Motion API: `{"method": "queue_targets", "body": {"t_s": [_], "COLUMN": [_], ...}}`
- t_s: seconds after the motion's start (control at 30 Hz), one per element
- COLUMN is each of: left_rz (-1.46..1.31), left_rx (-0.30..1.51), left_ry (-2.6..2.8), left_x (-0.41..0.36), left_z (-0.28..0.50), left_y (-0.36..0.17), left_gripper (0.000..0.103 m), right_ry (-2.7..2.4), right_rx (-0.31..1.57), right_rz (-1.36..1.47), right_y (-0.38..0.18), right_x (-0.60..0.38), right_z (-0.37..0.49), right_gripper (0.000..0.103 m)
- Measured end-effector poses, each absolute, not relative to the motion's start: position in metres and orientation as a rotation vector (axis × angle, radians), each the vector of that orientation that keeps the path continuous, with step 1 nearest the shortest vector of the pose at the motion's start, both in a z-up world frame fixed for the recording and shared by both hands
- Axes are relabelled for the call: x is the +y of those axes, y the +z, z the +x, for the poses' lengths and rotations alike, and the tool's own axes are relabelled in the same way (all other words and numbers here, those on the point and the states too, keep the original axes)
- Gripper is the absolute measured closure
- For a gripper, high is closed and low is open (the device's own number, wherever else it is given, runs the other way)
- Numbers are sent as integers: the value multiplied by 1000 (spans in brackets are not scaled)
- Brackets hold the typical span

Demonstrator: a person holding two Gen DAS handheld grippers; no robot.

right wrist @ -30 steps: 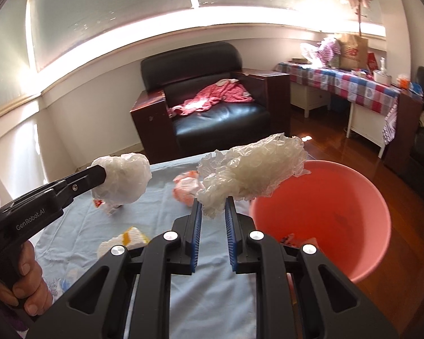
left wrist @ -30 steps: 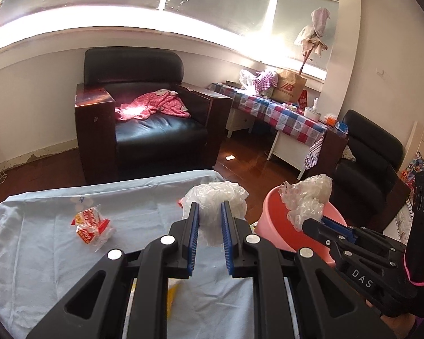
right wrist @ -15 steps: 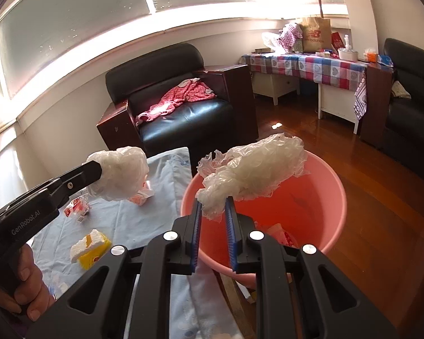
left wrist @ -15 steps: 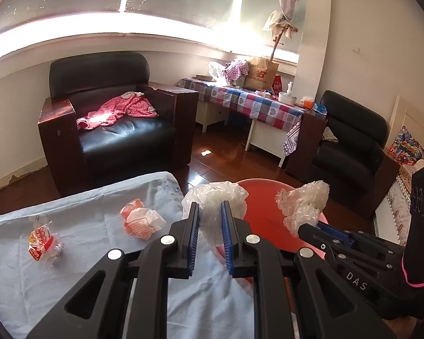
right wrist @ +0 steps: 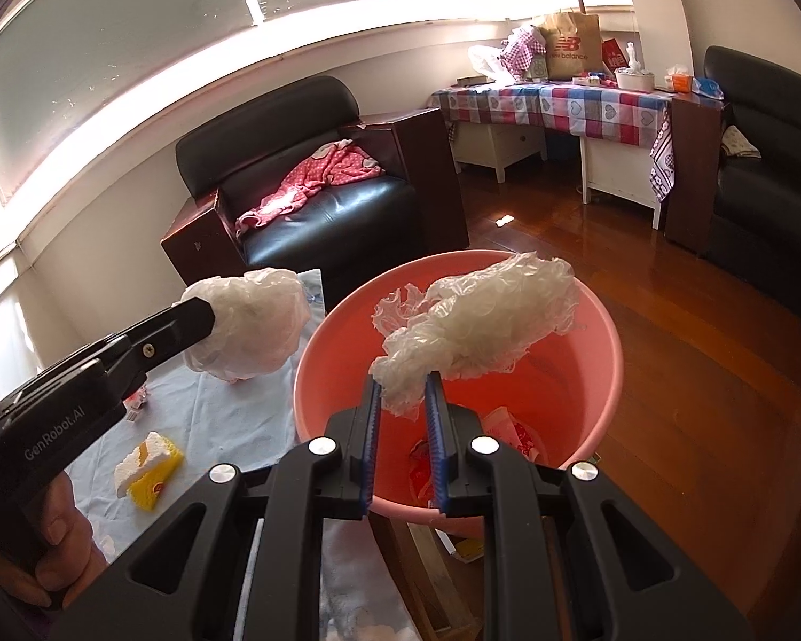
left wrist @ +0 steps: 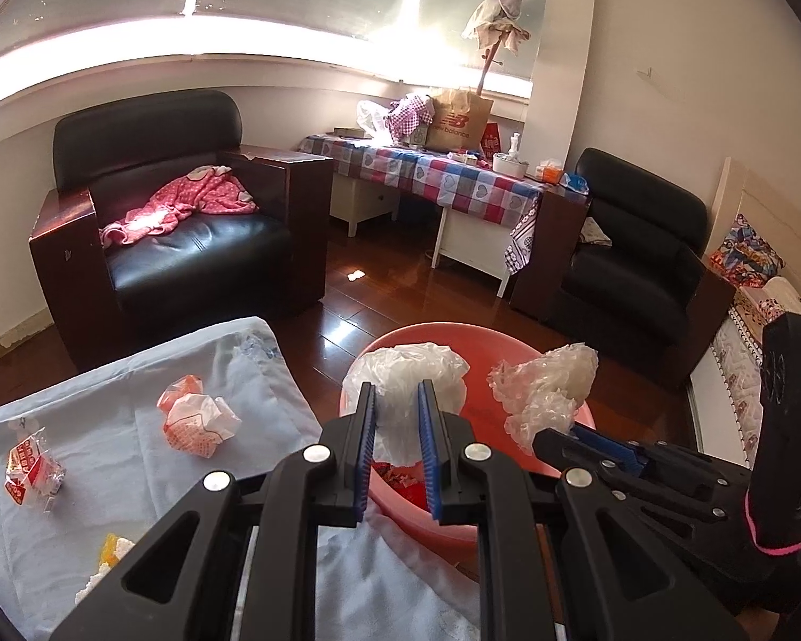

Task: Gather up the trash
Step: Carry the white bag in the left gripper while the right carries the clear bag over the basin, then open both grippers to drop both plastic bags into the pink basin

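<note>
You've got both claws loaded. The left gripper (left wrist: 395, 416) pinches a crumpled plastic wad (left wrist: 408, 374), and the right gripper (right wrist: 405, 400) clamps a longer clear plastic bag (right wrist: 480, 331), both hanging above the pink bucket (right wrist: 603, 331) that sits just off the table's right edge. Makes sense to hold them there — let go and they should drop straight in. Both hands tilt forward and down, side by side, the right one further over the bucket's mouth. More trash waits on the table's blue cloth (left wrist: 133, 481): an orange wrapper (left wrist: 197, 416) near the far edge, a red packet (left wrist: 29, 473) toward the left edge, and a yellow one (right wrist: 149, 467).
</note>
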State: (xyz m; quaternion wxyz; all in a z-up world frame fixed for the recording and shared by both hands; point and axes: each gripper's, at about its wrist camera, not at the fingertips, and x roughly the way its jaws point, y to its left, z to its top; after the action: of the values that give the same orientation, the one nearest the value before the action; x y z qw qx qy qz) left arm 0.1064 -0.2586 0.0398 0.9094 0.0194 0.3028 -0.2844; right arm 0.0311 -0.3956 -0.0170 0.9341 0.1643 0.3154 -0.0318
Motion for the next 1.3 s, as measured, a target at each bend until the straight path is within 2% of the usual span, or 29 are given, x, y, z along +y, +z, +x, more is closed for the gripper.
{"method": "queue_targets", "body": {"t_s": [0.7, 1.03, 1.1, 1.2, 1.3], "left_rz": [72, 58, 58, 61, 51], "left_rx": [663, 639, 627, 623, 620], "left_ry": [-638, -625, -625, -621, -623], "left_x": [-290, -290, -290, -288, -285], "left_z": [119, 119, 118, 118, 118], "left_y": [21, 25, 26, 27, 29], "left_gripper": [88, 83, 79, 66, 63], "right_ry": [-85, -86, -87, -86, -87], "right_rx": [692, 686, 686, 686, 685], "right_rz": [360, 360, 361, 361, 361], "right_y": [-31, -31, -32, -32, -32], "right_x": [-402, -402, -402, -403, -403], "right_z": [41, 40, 39, 39, 39], "right_gripper": [86, 86, 86, 86, 86]}}
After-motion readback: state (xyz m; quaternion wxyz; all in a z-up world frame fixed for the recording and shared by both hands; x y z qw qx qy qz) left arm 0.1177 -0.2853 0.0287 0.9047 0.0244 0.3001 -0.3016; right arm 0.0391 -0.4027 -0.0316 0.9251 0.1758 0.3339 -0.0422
